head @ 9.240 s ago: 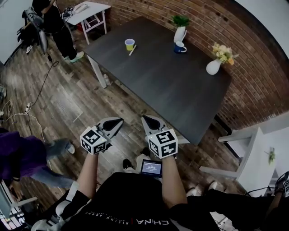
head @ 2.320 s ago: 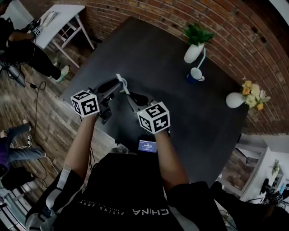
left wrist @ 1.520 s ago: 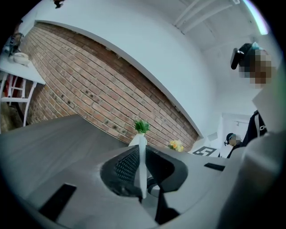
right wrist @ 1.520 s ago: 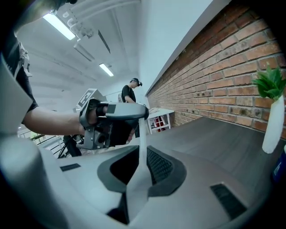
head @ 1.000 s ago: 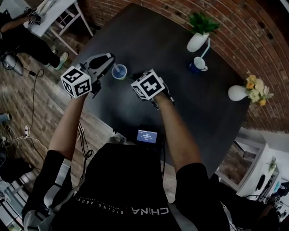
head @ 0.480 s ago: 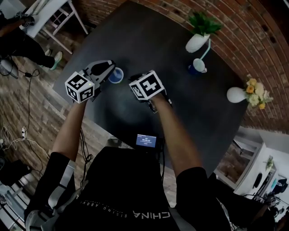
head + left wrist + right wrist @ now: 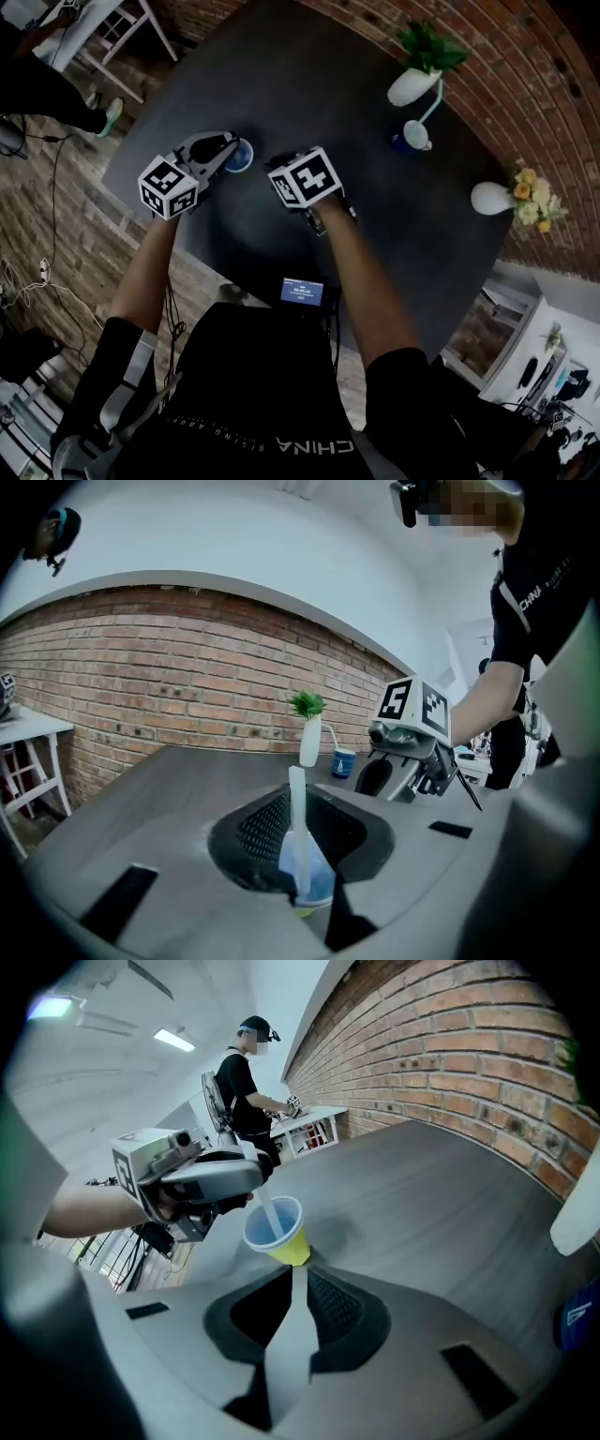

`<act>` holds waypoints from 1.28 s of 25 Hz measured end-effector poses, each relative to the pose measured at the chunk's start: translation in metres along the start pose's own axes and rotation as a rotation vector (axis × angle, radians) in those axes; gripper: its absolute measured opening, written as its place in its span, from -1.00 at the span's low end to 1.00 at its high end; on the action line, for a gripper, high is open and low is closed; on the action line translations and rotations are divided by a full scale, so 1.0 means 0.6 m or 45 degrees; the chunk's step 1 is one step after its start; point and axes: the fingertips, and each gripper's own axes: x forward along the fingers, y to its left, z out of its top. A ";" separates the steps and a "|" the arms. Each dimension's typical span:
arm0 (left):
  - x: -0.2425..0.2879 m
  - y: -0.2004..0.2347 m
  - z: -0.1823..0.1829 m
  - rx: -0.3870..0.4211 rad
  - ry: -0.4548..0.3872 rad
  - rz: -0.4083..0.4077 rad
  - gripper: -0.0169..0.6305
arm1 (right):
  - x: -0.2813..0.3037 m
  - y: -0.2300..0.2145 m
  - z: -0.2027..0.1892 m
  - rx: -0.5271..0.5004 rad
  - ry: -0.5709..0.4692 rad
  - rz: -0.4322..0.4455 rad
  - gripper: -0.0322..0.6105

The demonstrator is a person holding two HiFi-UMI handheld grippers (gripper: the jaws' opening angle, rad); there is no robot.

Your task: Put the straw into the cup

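A paper cup (image 7: 241, 156), yellow outside and blue inside, stands near the left edge of the dark table (image 7: 309, 75). My left gripper (image 7: 303, 892) is shut on a white straw (image 7: 297, 822). The straw stands upright, with its lower end inside the cup (image 7: 309, 885). In the right gripper view the straw (image 7: 262, 1202) slants down from the left gripper (image 7: 211, 1177) into the cup (image 7: 278, 1230). My right gripper (image 7: 292, 1274) is shut with nothing in it, its tips just short of the cup's base.
A white vase with a green plant (image 7: 412, 84), a blue mug (image 7: 412, 138) and a white vase of flowers (image 7: 495, 197) stand along the brick-wall side of the table. The table's left edge lies close to the cup. A person (image 7: 246, 1077) stands at a white table beyond.
Both grippers have come down toward the table. The left gripper has brought the straw beside and over the cup, and its end now sits inside.
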 end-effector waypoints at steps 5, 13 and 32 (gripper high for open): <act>0.002 0.004 -0.008 0.004 0.014 0.017 -0.80 | 0.007 -0.001 0.001 0.010 -0.003 0.002 -0.74; -0.003 0.005 -0.008 -0.028 0.021 0.014 -0.66 | 0.005 -0.001 0.007 0.014 -0.017 -0.002 -0.74; -0.086 -0.054 0.028 0.009 0.036 0.016 -0.58 | -0.040 0.037 0.019 -0.070 -0.146 0.001 -0.74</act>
